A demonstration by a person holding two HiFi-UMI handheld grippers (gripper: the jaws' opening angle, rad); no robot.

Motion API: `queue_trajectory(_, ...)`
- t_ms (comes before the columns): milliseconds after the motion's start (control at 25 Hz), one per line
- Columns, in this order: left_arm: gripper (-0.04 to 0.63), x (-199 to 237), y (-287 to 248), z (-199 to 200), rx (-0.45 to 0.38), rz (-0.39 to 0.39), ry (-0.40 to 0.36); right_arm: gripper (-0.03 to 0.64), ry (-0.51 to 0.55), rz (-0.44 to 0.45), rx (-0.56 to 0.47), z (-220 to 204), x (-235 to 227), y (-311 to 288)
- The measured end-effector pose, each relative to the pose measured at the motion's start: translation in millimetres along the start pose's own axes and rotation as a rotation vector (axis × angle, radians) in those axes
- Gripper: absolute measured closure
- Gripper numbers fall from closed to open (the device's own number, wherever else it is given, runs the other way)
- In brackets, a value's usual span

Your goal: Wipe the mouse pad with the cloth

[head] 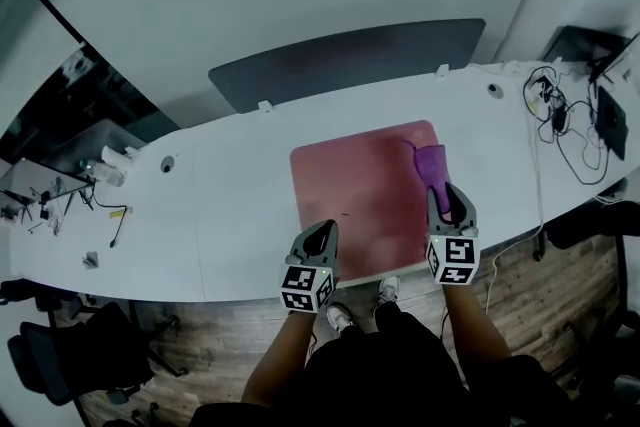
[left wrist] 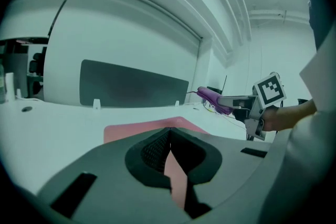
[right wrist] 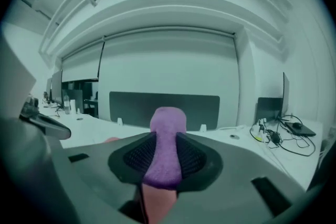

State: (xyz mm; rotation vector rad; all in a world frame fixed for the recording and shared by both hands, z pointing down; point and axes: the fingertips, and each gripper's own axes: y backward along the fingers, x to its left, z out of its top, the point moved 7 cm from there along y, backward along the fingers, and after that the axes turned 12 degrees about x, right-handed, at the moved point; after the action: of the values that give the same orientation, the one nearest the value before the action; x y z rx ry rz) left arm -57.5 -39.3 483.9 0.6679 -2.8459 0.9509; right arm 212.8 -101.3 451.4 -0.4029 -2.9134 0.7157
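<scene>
My right gripper (right wrist: 167,159) has its jaws clamped on the purple cloth (right wrist: 167,128). The cloth fills the gap between the ribbed pads (right wrist: 137,156) and sticks out past them as a rounded roll. From the head view, that roll points away from me over the far right corner of the pink mouse pad (head: 355,200). I cannot tell whether it touches the pad's surface there.

My left gripper (head: 324,229) sits at the near edge of the mouse pad, left of the right one and well apart from it. Its jaws are drawn together with their tips meeting and nothing between them. Only a thin sliver of pink pad shows through below the tips.

The pad lies flat on the white desk (head: 230,205), a little right of its middle. A dark grey divider panel (head: 340,60) stands along the desk's far edge, and a tangle of black cables (head: 560,120) lies at the far right end.
</scene>
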Motion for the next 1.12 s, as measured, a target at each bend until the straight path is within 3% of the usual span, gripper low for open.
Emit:
queue_trajectory(160,0.574,8.0,13.8,27.8,-0.072,0.03,-0.013,0.488,0.024,0.075,-0.083,35.4,21.2,5.8)
queue_trajectory(480,0.574,12.2,26.7,64.3,-0.148,0.064,-0.062,0.489,0.042,0.179,-0.158,60.8,53.2,18.6)
queue_trajectory(1120,0.575,-11.4,23.0,105.9,-0.223,0.031,-0.146,0.508,0.108,0.162,-0.264,110.3,52.1,17.9)
